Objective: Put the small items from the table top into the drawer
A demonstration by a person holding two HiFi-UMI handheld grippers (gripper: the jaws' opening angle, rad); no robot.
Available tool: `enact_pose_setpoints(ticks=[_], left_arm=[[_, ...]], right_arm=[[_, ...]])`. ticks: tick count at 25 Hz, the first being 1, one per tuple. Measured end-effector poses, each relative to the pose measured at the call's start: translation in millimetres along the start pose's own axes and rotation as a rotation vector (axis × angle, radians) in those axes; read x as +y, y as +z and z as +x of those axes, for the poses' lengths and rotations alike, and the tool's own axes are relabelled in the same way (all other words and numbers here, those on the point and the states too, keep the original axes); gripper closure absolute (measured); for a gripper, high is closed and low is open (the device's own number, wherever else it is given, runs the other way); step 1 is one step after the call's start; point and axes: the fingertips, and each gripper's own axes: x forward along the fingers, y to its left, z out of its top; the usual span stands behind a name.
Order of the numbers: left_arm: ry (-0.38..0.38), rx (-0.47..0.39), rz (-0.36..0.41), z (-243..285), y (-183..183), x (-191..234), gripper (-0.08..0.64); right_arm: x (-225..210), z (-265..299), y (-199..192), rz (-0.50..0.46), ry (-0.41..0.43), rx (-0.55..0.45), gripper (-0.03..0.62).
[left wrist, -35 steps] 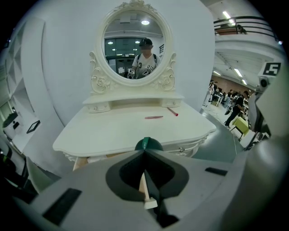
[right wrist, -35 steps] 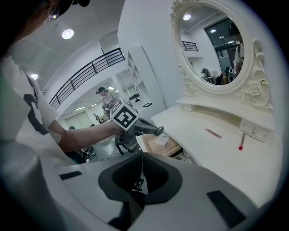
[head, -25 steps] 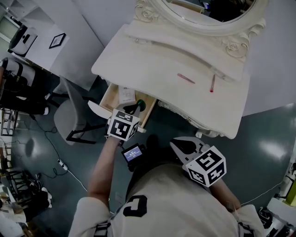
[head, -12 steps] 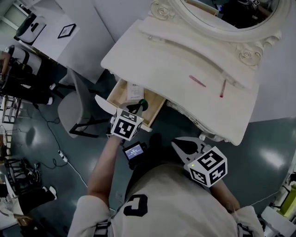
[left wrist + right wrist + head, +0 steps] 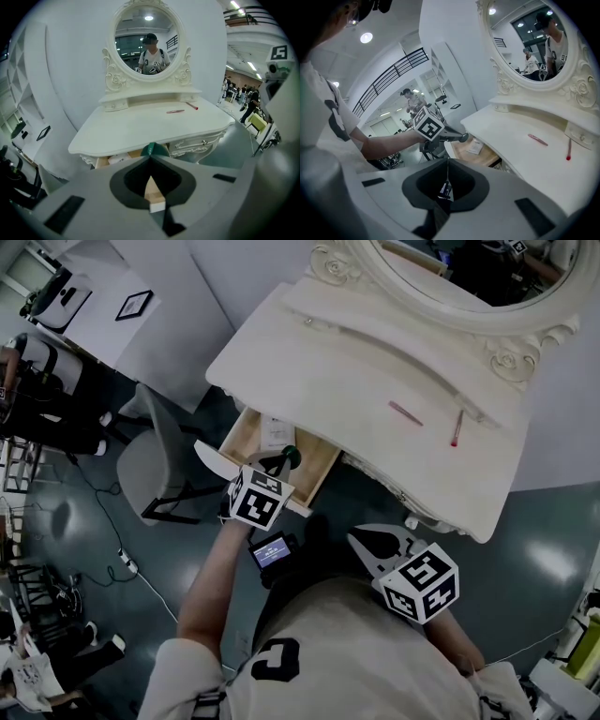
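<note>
An oval mirror [image 5: 148, 47] in a carved white frame stands against a pale wall [image 5: 70, 56]. A grey chair [image 5: 145, 465] on black legs sits on the dark, glossy floor [image 5: 544, 531], where a thin cable [image 5: 98, 517] runs to a power strip [image 5: 125, 567]. At upper left of the head view, a small black-framed picture [image 5: 135, 304] lies on a separate white surface [image 5: 101, 334]. Several people [image 5: 247, 99] stand in the bright hall at the far right of the left gripper view.

Glossy wht table [image 5: 356, 362], bare wood drawer [image 5: 312, 458]

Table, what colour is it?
The table is creamy white all over. The head view shows it best.
</note>
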Motion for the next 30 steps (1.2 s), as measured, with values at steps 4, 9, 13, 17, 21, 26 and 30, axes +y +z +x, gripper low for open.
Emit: enact_pose_setpoints(ticks=[4,9,13,17,21,26,30], left_arm=[[0.002,0.018,0.023,8.9,-3.1,3.9,0.503],[0.038,0.002,0.075,20.6,-2.3,10.7,0.502],[0.041,0.012,0.128,32.0,-3.6,11.9,0.502],[0.034,0.04,0.144,44.9,-7.9,14.6,0.502],[0.033,0.063,0.176,55.5,-9.9,15.9,0.502],[0.032,0.088,0.181,68.6,-14.3,19.1,0.502],[0.022,0.102,0.162,76.2,-19.4,20.0,0.502]], right_arm=[[-4.0,4.2,2.1,0.015,-0.007,0.001,0.565],[-6.3,8.2,4.3,0.024,-0.018,0.005,0.565],[-8.8,10.0,7.4,0.029,-0.03,0.004,0.565],[-9.7,10.7,8.8,0.031,-0.044,0.004,0.565],[-13.5,8.2,9.8,0.045,-0.063,0.0,0.565],[-16.7,6.7,10.5,0.055,-0.075,-0.003,0.565],[-16.8,6.9,8.7,0.061,-0.078,0.0,0.565]])
